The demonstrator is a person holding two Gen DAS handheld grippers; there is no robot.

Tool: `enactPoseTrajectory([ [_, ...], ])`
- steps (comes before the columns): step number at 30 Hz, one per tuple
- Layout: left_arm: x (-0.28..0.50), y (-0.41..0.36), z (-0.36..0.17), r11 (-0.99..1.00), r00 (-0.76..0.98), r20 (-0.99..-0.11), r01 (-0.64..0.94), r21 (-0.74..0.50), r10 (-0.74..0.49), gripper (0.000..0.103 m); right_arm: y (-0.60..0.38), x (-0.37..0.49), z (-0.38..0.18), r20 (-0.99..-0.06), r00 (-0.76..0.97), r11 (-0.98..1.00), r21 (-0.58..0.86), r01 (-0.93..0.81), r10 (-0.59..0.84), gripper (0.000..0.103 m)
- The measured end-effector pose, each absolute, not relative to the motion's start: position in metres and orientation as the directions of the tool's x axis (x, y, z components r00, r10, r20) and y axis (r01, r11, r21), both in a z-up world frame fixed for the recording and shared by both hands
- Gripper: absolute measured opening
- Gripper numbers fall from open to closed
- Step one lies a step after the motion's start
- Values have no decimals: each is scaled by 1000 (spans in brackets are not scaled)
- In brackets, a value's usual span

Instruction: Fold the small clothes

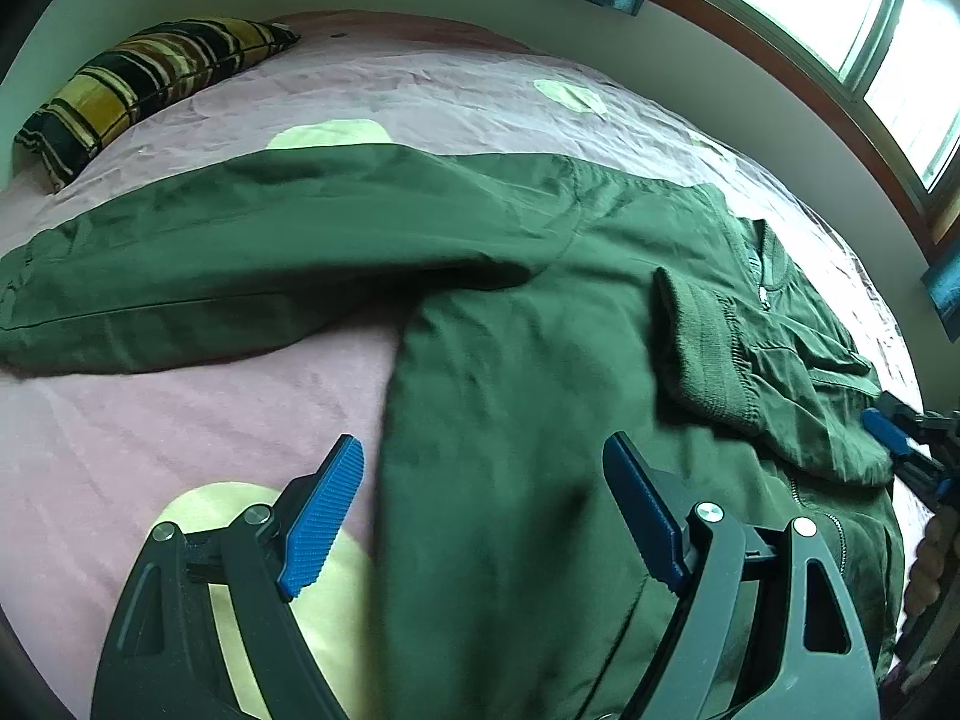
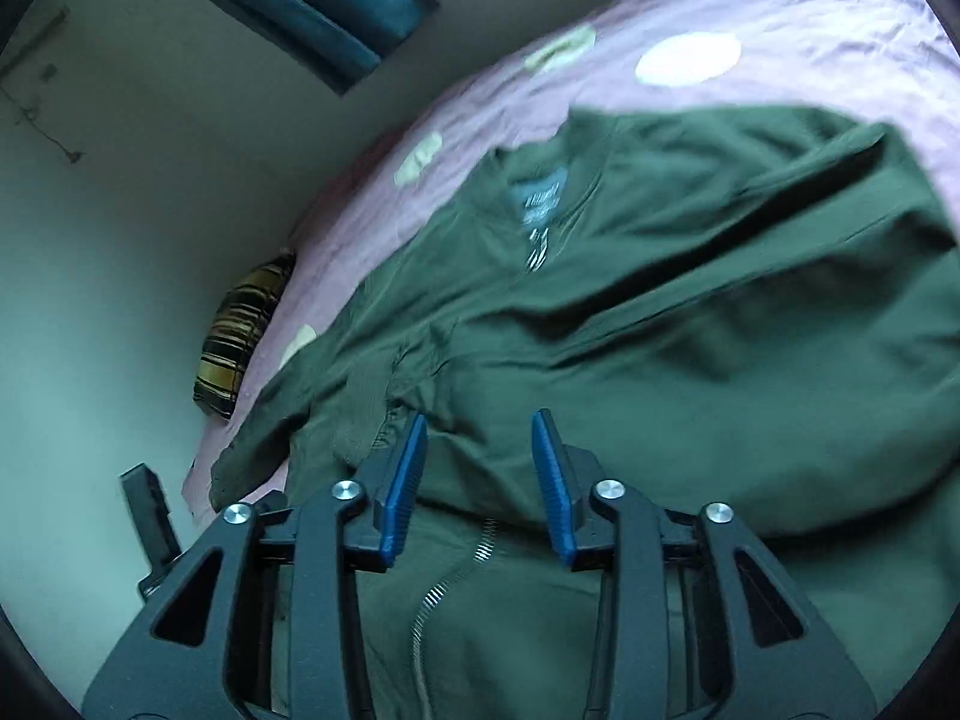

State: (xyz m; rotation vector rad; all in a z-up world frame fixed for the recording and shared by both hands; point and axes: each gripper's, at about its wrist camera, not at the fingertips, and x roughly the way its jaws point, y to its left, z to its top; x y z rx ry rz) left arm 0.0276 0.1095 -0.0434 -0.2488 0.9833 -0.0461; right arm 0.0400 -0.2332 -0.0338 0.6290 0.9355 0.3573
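While both claws gape, green jacket (image 1: 540, 324) on pink bedspread (image 1: 180, 420), zipped

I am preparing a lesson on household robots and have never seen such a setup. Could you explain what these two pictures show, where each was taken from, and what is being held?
No robot here: a person holds a two-finger gripper in each hand, each carrying a fisheye camera that looks along its fingers. One picture is from the left gripper, the other from the right gripper. Both stand open with blue pads, holding nothing. Below lies a dark green jacket with a zip, spread on a bed with a pink spotted sheet. One sleeve's ribbed cuff is folded across the body. A striped pillow lies at the far end.
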Motion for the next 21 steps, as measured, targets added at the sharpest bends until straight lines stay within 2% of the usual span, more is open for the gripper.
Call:
enactPoseTrajectory([
  [4, 23, 128, -41, 972, 558, -819, -90, -218, -132, 81, -205, 53, -65, -740, 504, 849, 528, 23, 446, 38],
  [9, 11, 186, -42, 953, 576, -810, -169, -250, -110, 81, -207, 48, -71, -710, 537, 840, 543, 7, 455, 38],
  [13, 0, 256, -51, 871, 582, -798, -301, -388, -154, 81, -209, 46, -73, -703, 546, 839, 545, -1, 457, 39],
  [15, -7, 294, -51, 796, 619, -761, -352, -492, -197, 81, -208, 45, -72, -695, 550, 837, 548, -13, 464, 44],
  [18, -19, 343, -46, 709, 685, -717, -440, -551, -133, 81, -206, 43, -71, -691, 555, 837, 547, -19, 464, 47],
  [21, -24, 373, -51, 670, 691, -718, -493, -555, -87, 81, -204, 43, -71, -687, 557, 836, 549, -24, 467, 51],
])
